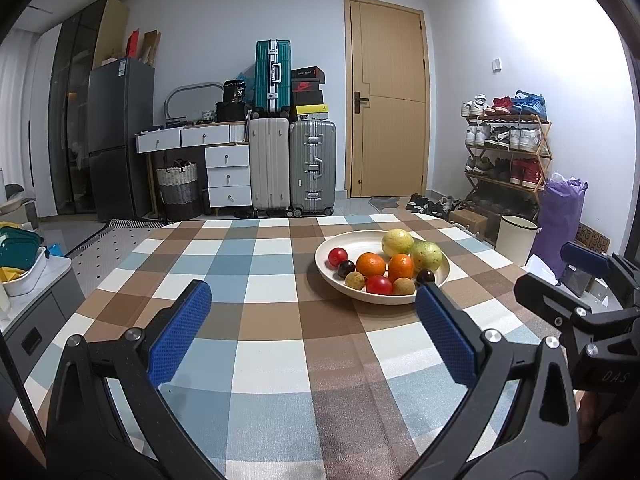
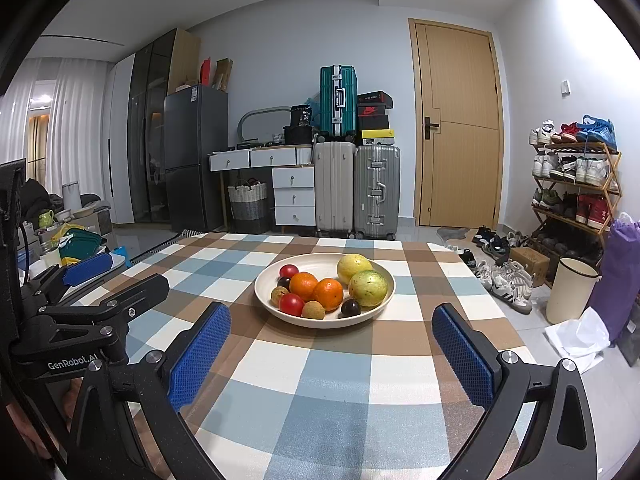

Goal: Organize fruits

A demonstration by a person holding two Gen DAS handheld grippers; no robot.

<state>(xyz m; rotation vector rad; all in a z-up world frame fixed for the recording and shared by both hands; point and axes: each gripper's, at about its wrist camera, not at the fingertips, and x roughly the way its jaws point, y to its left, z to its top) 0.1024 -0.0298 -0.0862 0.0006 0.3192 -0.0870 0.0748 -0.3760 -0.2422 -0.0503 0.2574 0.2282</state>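
From the left wrist camera, the left claw [image 1: 312, 332] hangs low over the near part of the table [image 1: 256, 264], its two black fingers spread wide apart with nothing between them; each carries a blue pad [image 1: 180, 332] with a fine knobbled rubber texture. The table wears a smooth checked cloth of brown, pale blue and cream squares. To the far right on it sits a wide, shallow, cream bowl [image 1: 332, 268] with a matte rim. In it lie two round oranges [image 1: 371, 264] with dimpled skin, two glossy red fruits [image 1: 378, 285], two dark purple ones [image 1: 346, 268], two small rough brown ones [image 1: 355, 281], and at the far side two larger yellow-green globes [image 1: 397, 241]. At the right edge the right claw [image 1: 576, 276] shows, black-framed with a blue pad.

From the right wrist camera, the right claw [image 2: 332, 356] also has its fingers wide apart and empty, the blue textured pads [image 2: 200, 354] framing the cloth. The bowl [image 2: 320, 322] sits straight ahead, mid-table, all the fruit gathered inside it: the oranges [image 2: 304, 285] touching side by side in the centre, the yellow-green globes [image 2: 368, 288] on the right, the small red, purple and brown fruit along the left and near rim. The left claw [image 2: 86, 270] appears at the left edge; its spread cannot be judged here. Beyond the table stand ribbed hard-shell suitcases [image 2: 376, 192] and a wooden door [image 2: 458, 128].
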